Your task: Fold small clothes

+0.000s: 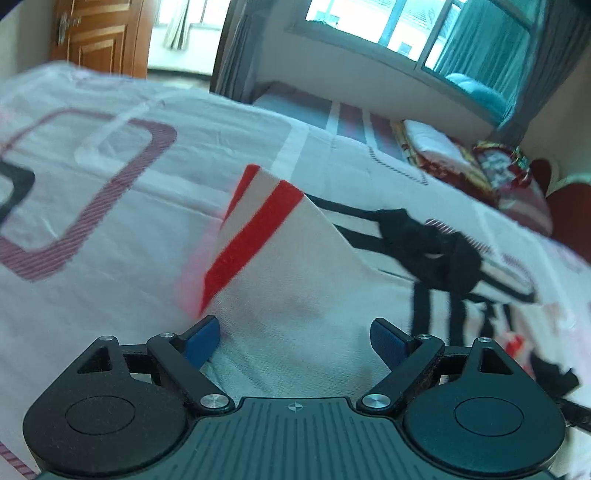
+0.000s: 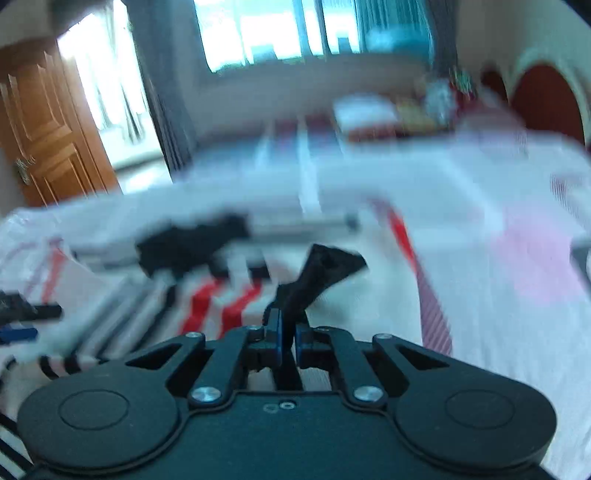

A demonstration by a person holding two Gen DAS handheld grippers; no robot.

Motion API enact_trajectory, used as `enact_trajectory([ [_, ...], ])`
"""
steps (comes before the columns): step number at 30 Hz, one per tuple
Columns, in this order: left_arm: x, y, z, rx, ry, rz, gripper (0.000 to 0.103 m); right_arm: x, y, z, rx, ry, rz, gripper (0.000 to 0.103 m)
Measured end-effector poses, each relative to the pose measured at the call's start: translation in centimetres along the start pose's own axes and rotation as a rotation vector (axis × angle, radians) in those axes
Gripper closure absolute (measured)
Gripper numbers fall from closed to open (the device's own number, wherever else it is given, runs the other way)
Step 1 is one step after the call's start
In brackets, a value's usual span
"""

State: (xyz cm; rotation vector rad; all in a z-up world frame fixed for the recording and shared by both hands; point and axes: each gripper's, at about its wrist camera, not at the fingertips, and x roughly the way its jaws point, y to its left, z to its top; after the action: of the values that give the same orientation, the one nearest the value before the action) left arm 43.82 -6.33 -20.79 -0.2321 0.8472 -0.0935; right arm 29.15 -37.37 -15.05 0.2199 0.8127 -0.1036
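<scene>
A small white cloth with red stripes (image 1: 273,236) lies on the bed, one corner standing up in a peak. My left gripper (image 1: 295,338) is open, its blue pads on either side of the cloth's near edge. The other gripper (image 1: 436,254) shows as a black shape beyond it to the right. In the blurred right wrist view my right gripper (image 2: 289,334) is shut on a dark black piece of fabric (image 2: 321,273) that sticks up from the jaws. The red-striped cloth (image 2: 221,306) lies to its left, with the left gripper (image 2: 18,321) at the far left edge.
The bed sheet (image 1: 110,221) is white with purple and black rounded-square prints. A pile of red patterned bedding (image 1: 491,173) sits at the far right by the headboard. A wooden door (image 1: 99,33) and a window (image 1: 424,33) lie beyond the bed.
</scene>
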Motion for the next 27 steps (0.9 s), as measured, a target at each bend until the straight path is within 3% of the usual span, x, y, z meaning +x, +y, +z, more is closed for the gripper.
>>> enact_trajectory([
  [1, 0.0, 0.1, 0.1, 0.004, 0.004, -0.001, 0.015, 1.1, -0.5, -0.4, 0.019, 0.07, 0.015, 0.094],
  [2, -0.4, 0.3, 0.3, -0.009, 0.005, -0.007, 0.015, 1.0, -0.7, -0.7, 0.031, 0.067, 0.02, 0.092],
  [3, -0.9, 0.5, 0.6, -0.029, -0.006, -0.013, 0.015, 0.7, -0.8, -0.6, 0.033, 0.051, 0.012, 0.081],
  [4, -1.4, 0.7, 0.9, -0.042, -0.027, -0.022, 0.015, 0.0, -1.0, -0.4, 0.038, 0.025, -0.004, 0.079],
  [7, -1.5, 0.4, 2.3, -0.03, -0.057, -0.03, 0.015, -1.9, -0.9, 0.4, -0.004, -0.081, -0.067, 0.079],
  [10, 0.2, -0.1, 3.7, -0.024, -0.03, -0.047, 0.015, -2.5, 0.1, 1.3, -0.081, -0.136, -0.058, 0.079],
  [14, 4.0, -0.3, 4.7, -0.005, 0.027, -0.025, 0.015, 0.0, 2.0, 1.2, -0.151, -0.069, 0.004, 0.08],
  [16, 5.3, 0.2, 5.2, -0.004, 0.0, 0.011, 0.015, 1.5, 1.8, 0.8, -0.159, -0.031, -0.011, 0.08],
  [18, 7.0, 0.7, 5.8, 0.004, 0.023, 0.081, 0.015, 3.3, 1.1, 0.4, -0.194, 0.01, -0.089, 0.081],
  [20, 7.3, 1.3, 6.3, -0.024, 0.003, 0.076, 0.015, 3.6, -0.1, 0.3, -0.181, -0.013, -0.078, 0.081],
  [24, 5.5, 1.4, 6.0, -0.067, -0.005, 0.067, 0.015, 3.7, 0.4, 0.7, -0.202, 0.002, -0.103, 0.081],
  [27, 2.3, 0.9, 4.6, -0.031, -0.037, 0.023, 0.015, 1.4, 0.5, 0.6, -0.17, -0.033, -0.065, 0.078],
])
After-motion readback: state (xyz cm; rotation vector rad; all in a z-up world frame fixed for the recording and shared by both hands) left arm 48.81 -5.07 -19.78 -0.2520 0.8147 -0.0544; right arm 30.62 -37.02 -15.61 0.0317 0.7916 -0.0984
